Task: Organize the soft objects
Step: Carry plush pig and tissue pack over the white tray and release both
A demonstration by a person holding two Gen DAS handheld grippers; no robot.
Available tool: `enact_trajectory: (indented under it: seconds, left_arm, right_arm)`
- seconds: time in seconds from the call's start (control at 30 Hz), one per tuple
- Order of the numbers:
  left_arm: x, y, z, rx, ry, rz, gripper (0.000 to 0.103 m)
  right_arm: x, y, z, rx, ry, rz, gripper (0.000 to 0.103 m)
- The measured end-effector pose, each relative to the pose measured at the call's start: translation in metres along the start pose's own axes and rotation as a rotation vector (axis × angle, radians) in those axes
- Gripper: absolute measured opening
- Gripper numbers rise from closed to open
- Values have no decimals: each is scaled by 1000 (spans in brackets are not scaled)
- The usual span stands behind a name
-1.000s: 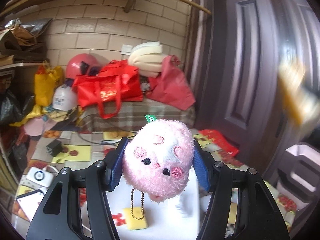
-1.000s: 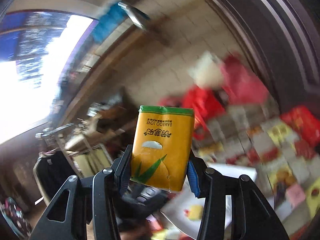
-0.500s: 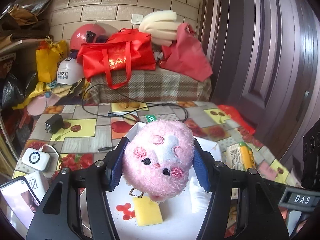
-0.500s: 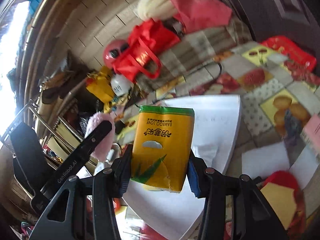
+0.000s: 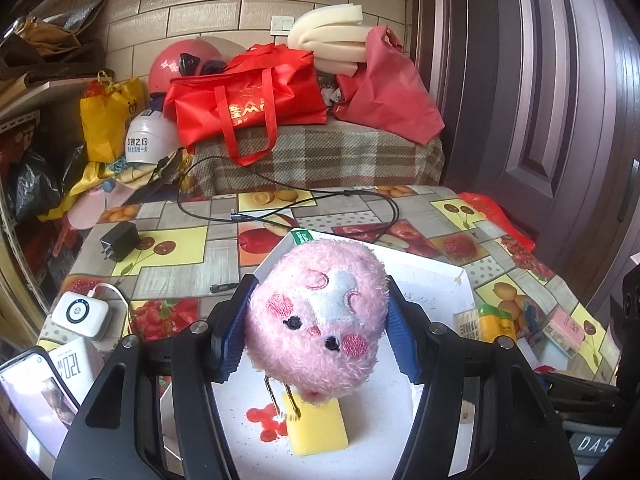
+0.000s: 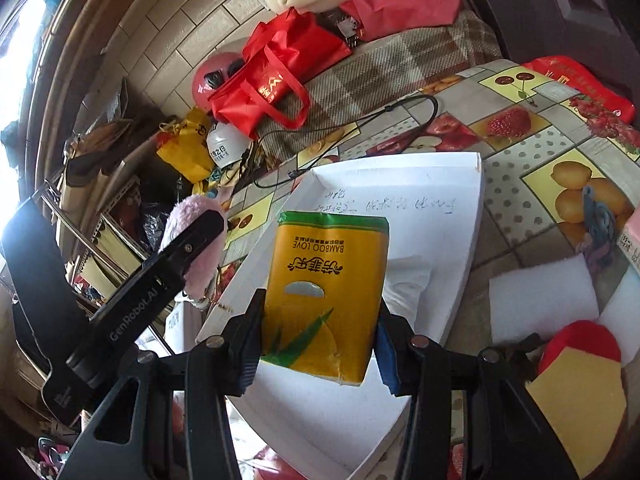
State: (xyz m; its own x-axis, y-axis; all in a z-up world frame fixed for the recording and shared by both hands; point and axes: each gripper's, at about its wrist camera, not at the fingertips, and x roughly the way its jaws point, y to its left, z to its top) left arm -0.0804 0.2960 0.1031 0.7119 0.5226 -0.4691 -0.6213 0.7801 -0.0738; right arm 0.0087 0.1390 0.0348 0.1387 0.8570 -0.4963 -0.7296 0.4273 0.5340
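My left gripper (image 5: 316, 328) is shut on a pink plush toy (image 5: 316, 320) with a bead chain, held above a white shallow box (image 5: 432, 280). A yellow sponge (image 5: 318, 430) lies in the box under the toy. My right gripper (image 6: 318, 336) is shut on a yellow tissue pack (image 6: 324, 292) marked BAMBOO LOVE, held over the same white box (image 6: 436, 184). A white folded cloth (image 6: 408, 280) lies in the box behind the pack. The left gripper and its pink toy (image 6: 196, 236) show at the left of the right wrist view.
The table has a fruit-pattern cloth (image 5: 180, 248) with a black charger (image 5: 119, 240), a cable (image 5: 280, 208) and a white device (image 5: 82, 314). White foam blocks (image 6: 540, 300) and a red-and-yellow pad (image 6: 580, 380) lie right of the box. Red bags (image 5: 248, 108) sit behind.
Both grippers have come down toward the white box. The right gripper has swung from pointing up at the wall to pointing down over the box, still holding the pack.
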Motion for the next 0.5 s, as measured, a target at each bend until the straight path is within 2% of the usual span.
enact_trajectory:
  seconds: [0.2, 0.33, 0.37, 0.43, 0.47, 0.5]
  left_arm:
    - [5, 1, -1, -22, 27, -6, 61]
    - [6, 4, -2, -35, 34, 23, 64]
    - [6, 5, -1, -38, 34, 28, 68]
    - [5, 6, -2, -33, 16, 40, 86]
    - [4, 6, -2, -30, 7, 47, 101]
    - [2, 6, -2, -28, -3, 54, 103]
  right_arm:
    - [10, 4, -6, -19, 31, -7, 48]
    - [15, 5, -9, -28, 42, -11, 50]
    - [16, 4, -10, -25, 40, -18, 50]
    - [17, 4, -9, -23, 42, -25, 51]
    - [17, 3, -9, -22, 40, -24, 58]
    - [16, 3, -9, -21, 39, -21, 73]
